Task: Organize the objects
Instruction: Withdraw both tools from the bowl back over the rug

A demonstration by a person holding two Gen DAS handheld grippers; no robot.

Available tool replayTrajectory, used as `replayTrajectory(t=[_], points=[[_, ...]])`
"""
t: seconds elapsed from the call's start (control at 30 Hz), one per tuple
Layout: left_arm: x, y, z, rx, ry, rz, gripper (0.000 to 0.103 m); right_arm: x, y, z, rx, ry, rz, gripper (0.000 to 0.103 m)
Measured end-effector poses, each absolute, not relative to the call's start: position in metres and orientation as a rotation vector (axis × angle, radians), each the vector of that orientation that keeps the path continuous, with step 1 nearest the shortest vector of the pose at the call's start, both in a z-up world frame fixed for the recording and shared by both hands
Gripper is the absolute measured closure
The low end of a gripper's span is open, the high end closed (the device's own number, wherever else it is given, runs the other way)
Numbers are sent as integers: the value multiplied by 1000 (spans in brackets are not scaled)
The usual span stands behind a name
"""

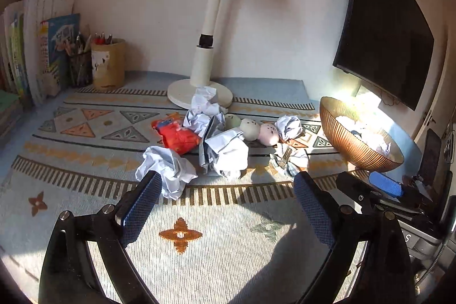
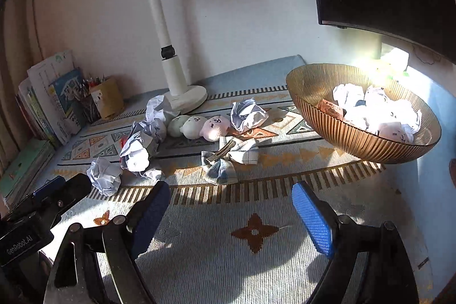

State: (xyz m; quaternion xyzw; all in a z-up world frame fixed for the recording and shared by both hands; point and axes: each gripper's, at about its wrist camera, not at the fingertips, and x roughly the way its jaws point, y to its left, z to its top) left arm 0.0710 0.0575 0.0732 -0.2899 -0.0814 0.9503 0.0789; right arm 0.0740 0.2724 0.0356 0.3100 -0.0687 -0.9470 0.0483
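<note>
Several crumpled paper balls (image 1: 168,170) (image 2: 104,175) lie on the patterned mat (image 1: 182,235), with an orange wrapper (image 1: 178,136), three soft egg-shaped toys (image 1: 250,128) (image 2: 196,126) and a plaid bow hair clip (image 1: 287,158) (image 2: 228,158). An amber ribbed bowl (image 1: 350,144) (image 2: 342,130) at the right holds paper balls and toys. My left gripper (image 1: 228,198) is open and empty, its left pad just in front of the nearest paper ball. My right gripper (image 2: 230,207) is open and empty, in front of the bow clip.
A white desk lamp (image 1: 205,61) (image 2: 171,70) stands at the back. Pen cups (image 1: 108,64) and books (image 1: 42,47) are at back left. A dark monitor (image 1: 384,33) hangs over the bowl at right. The other gripper shows at each view's edge (image 1: 384,187) (image 2: 45,201).
</note>
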Motion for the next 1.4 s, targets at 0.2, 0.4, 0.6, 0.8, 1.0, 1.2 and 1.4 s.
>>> replayTrajectory(t=[0.2, 0.4, 0.6, 0.8, 1.0, 1.2, 1.4], points=[[64, 44, 59, -880, -310, 2811, 9, 65, 284, 24, 1049, -296, -2851, 15], [58, 45, 51, -952, -347, 2744, 9, 55, 282, 20, 1146, -276, -2843, 15], [55, 46, 47, -995, -367, 2706, 8, 55, 280, 20, 1149, -260, -2834, 9], [55, 45, 47, -992, -369, 2698, 7, 49, 283, 14, 1212, -297, -2812, 7], [54, 43, 46, -1002, -390, 2687, 6, 50, 282, 14, 1211, -291, -2813, 7], [54, 41, 46, -999, -408, 2681, 6, 54, 278, 18, 1172, -263, -2834, 7], [57, 38, 49, -960, -426, 2682, 6, 50, 275, 16, 1205, -254, -2800, 7]])
